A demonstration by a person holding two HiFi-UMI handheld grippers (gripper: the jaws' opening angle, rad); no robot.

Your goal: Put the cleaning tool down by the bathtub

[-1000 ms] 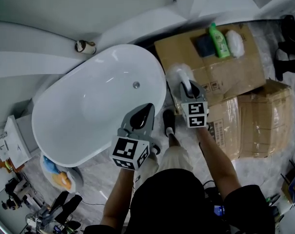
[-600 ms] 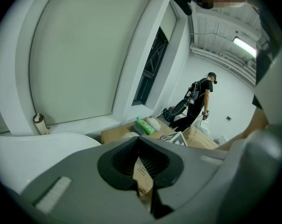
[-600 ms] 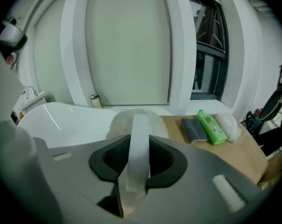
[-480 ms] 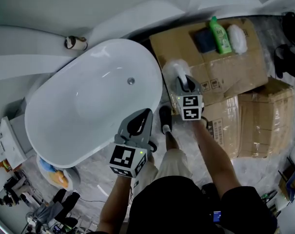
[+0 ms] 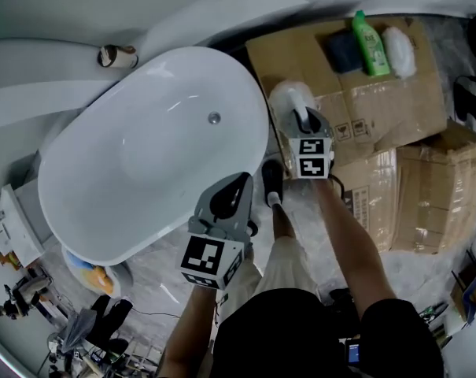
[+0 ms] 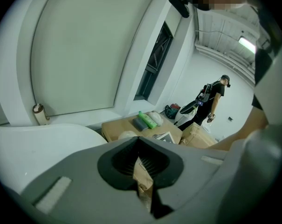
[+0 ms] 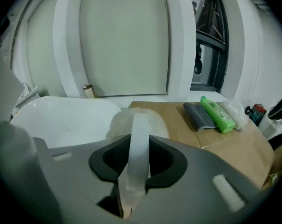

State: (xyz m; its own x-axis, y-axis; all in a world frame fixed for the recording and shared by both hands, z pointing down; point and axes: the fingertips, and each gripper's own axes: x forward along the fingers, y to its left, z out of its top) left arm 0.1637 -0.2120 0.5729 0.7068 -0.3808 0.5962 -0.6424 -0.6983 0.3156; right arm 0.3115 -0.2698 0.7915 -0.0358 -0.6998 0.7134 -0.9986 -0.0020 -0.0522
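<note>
The cleaning tool is a brush with a fluffy white head (image 5: pixel 289 101) and a flat white handle (image 7: pixel 137 157). My right gripper (image 5: pixel 304 122) is shut on that handle and holds the head over the left edge of the cardboard box (image 5: pixel 379 109), just right of the white oval bathtub (image 5: pixel 143 156). In the right gripper view the brush head (image 7: pixel 138 120) lies straight ahead of the gripper (image 7: pixel 138 146), between the tub (image 7: pixel 61 120) and the box. My left gripper (image 5: pixel 236 181) hangs shut and empty by the tub's near right rim; the left gripper view shows its tips (image 6: pixel 140 141) together.
On the box lie a green bottle (image 5: pixel 369 31), a dark cloth (image 5: pixel 344 53) and a white fluffy pad (image 5: pixel 400 50). A second box (image 5: pixel 438 195) stands to the right. My shoe (image 5: pixel 272 181) is on the floor between tub and box. A person (image 6: pixel 214 99) stands far off.
The head camera has drifted a little. Both grippers keep nearly the same places beside the tub and box, and the brush is still held.
</note>
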